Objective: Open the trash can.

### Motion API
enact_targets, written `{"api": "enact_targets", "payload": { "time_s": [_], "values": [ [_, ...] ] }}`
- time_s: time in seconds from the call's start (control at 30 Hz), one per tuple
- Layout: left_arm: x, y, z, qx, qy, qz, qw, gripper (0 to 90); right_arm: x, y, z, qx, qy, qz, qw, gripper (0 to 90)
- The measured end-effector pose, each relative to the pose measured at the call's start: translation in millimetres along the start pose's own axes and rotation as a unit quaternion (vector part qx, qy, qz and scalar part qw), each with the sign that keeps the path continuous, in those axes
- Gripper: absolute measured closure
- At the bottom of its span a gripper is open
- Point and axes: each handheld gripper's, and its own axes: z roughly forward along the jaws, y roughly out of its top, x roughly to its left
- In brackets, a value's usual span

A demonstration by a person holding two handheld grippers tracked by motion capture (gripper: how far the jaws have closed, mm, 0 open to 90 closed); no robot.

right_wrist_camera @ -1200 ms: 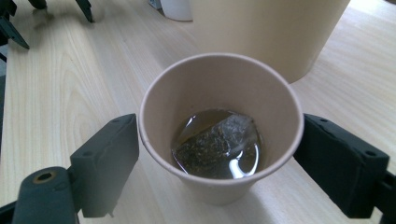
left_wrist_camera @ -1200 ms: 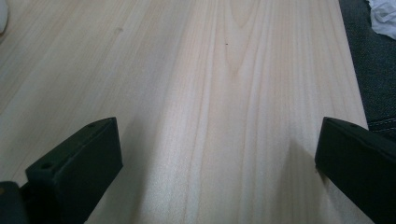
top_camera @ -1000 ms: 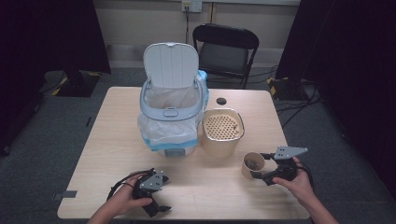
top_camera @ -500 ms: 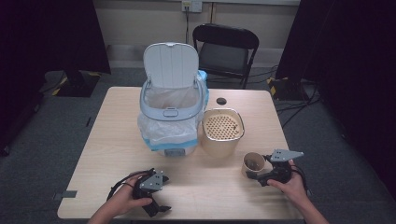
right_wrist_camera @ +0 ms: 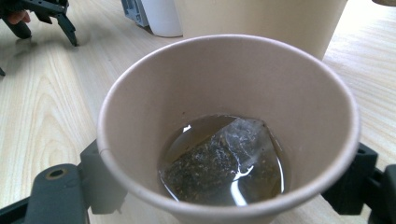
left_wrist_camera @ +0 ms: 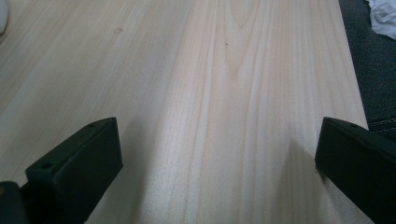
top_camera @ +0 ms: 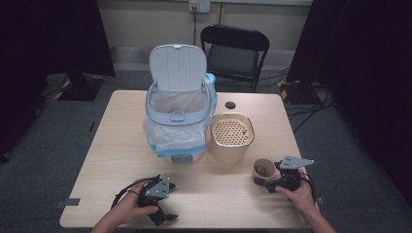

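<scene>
Since a second ago my right tongs (top_camera: 273, 183) have slid in low toward the paper cup (top_camera: 264, 171), which stands at about four o'clock on the tabletop (top_camera: 116, 141), just past the beige strainer bin (top_camera: 230, 136); the jaws now flank the cup on both sides, but I cannot tell whether they are pressing it yet. My left tongs (top_camera: 163, 217) rest wide apart and empty at seven o'clock. To do this well, I judge I should squeeze gently below the rim and keep the cup upright, since the tea bag (right_wrist_camera: 224, 161) sits in liquid.
</scene>
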Motion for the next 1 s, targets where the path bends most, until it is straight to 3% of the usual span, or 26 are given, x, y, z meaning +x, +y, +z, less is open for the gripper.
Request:
{"api": "enact_targets", "payload": {
  "time_s": [0.43, 1.0],
  "values": [
    [0.1, -0.1, 0.3, -0.001, -0.001, 0.001, 1.0, 0.0, 0.2, -0.2, -1.2, -0.013, 0.0, -0.001, 0.9999, 25.5],
    [0.1, 0.0, 0.2, 0.0, -0.002, 0.001, 1.0, 0.0, -5.7, 16.3, -13.5, 0.008, -0.019, -0.017, 0.9996, 26.4]
  ]
}}
